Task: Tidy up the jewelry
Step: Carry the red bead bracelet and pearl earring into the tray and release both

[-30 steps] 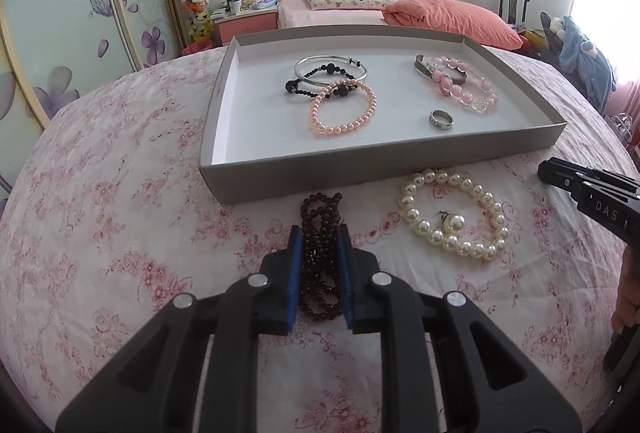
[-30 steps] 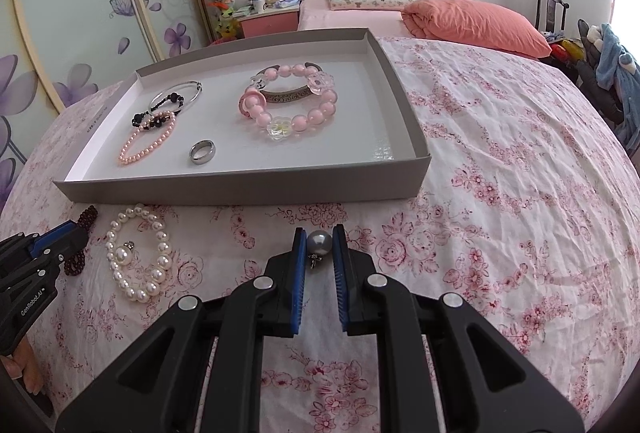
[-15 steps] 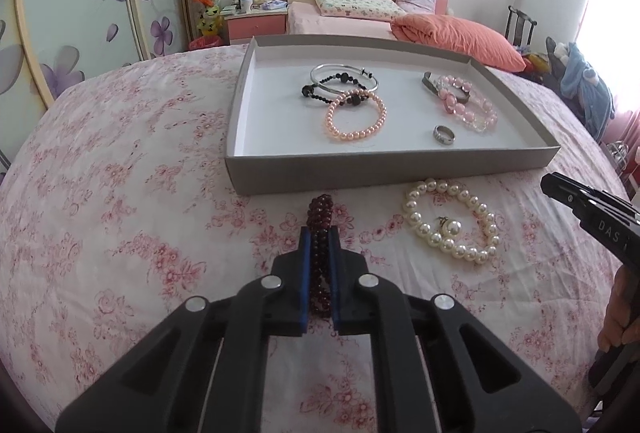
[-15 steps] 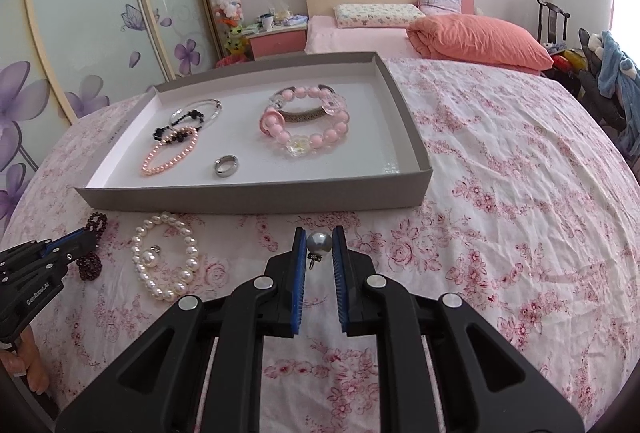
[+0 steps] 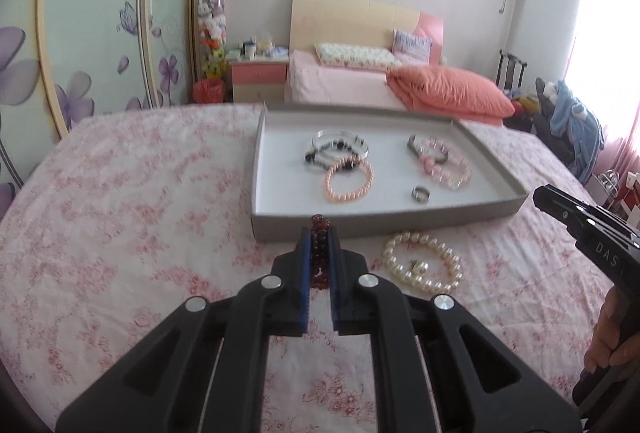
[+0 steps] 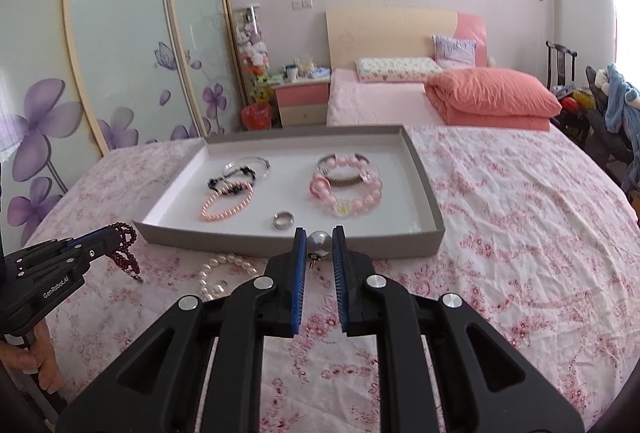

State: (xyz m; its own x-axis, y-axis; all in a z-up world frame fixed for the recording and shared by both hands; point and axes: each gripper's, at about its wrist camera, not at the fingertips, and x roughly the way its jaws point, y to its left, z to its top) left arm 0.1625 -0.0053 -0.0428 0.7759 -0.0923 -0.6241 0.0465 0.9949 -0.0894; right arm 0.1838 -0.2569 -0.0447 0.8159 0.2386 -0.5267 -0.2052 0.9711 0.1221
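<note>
Jewelry goes into tray (image 6: 424,169): left gripper (image 5: 319,265) fingers pinch dark red bracelet (image 5: 319,261), right gripper (image 6: 319,253) fingers pinch silver bead earring (image 6: 319,243), both lifted off bed, prob. for drop-in.

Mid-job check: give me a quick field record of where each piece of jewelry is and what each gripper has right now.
left gripper: shut on dark red bead bracelet, lifted off the cloth
right gripper: shut on grey pearl earring
tray: holds silver bangle, black bead bracelet, small pink bracelet, large pink bracelet, ring
outside tray: white pearl bracelet on flowered tablecloth, a small earring inside its loop
</note>
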